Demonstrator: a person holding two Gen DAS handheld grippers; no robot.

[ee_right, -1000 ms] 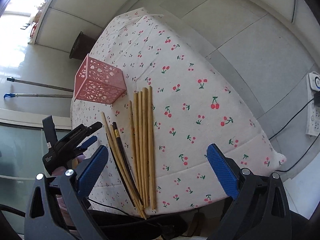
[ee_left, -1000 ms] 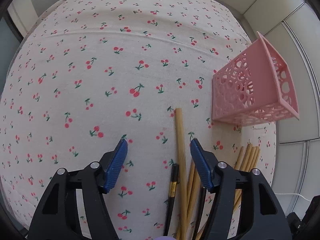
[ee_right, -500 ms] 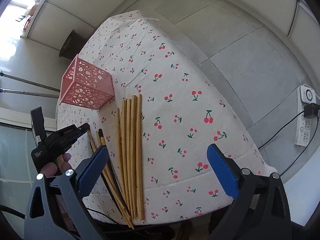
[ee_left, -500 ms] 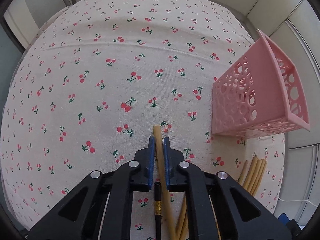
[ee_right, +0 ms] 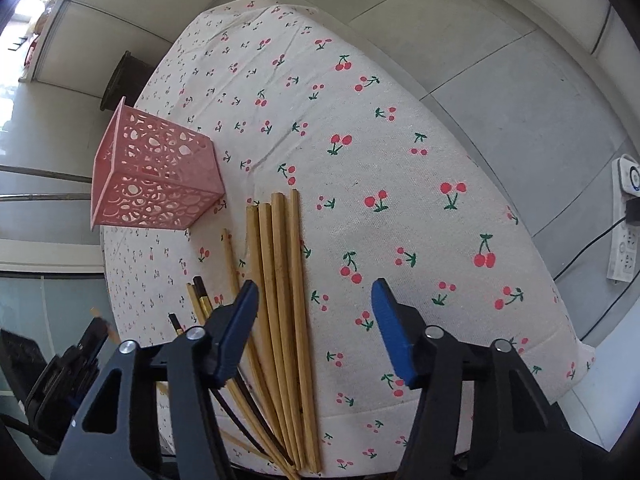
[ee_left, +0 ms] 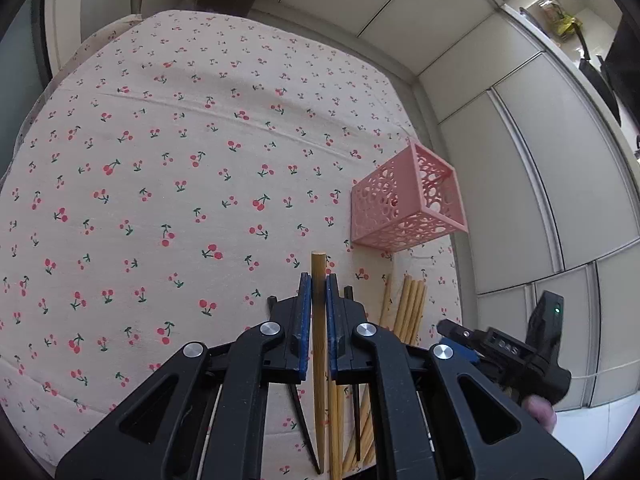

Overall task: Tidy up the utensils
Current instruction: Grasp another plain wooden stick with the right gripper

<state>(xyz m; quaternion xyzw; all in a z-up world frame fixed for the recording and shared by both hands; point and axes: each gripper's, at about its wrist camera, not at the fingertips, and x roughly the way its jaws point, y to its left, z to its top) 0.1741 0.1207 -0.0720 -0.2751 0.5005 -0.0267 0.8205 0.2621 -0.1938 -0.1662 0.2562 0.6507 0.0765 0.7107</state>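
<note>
- Chopsticks: one bamboo chopstick (ee_left: 319, 320) is clamped between the blue pads of the left gripper (ee_left: 316, 284), its blunt end poking out past the fingertips toward 12 o'clock.
- The rest of the bamboo chopsticks (ee_right: 280, 280) are laid side by side on the cherry-print tablecloth (ee_right: 400, 140); a few dark chopsticks (ee_right: 202, 296) are seen crossed at their 9 o'clock.
- A pink perforated holder (ee_right: 156, 176) is stood near the table edge, at 10 o'clock from the bundle, apart from it; nothing is seen inside.
- The right gripper (ee_right: 314, 320) is held over the bundle; its jaws have just been closing, yet a gap remains and nothing is pinched: the bamboo sticks lie between the fingers, pads not pressing.
- Step judged: first stick picked, transport to the holder pending.
- Next move: the held chopstick needs to be carried toward 1 o'clock in the left wrist view, tipped upright over the holder's open top, then released.
- Right side: lowering and closing on one stick is called for.
</note>
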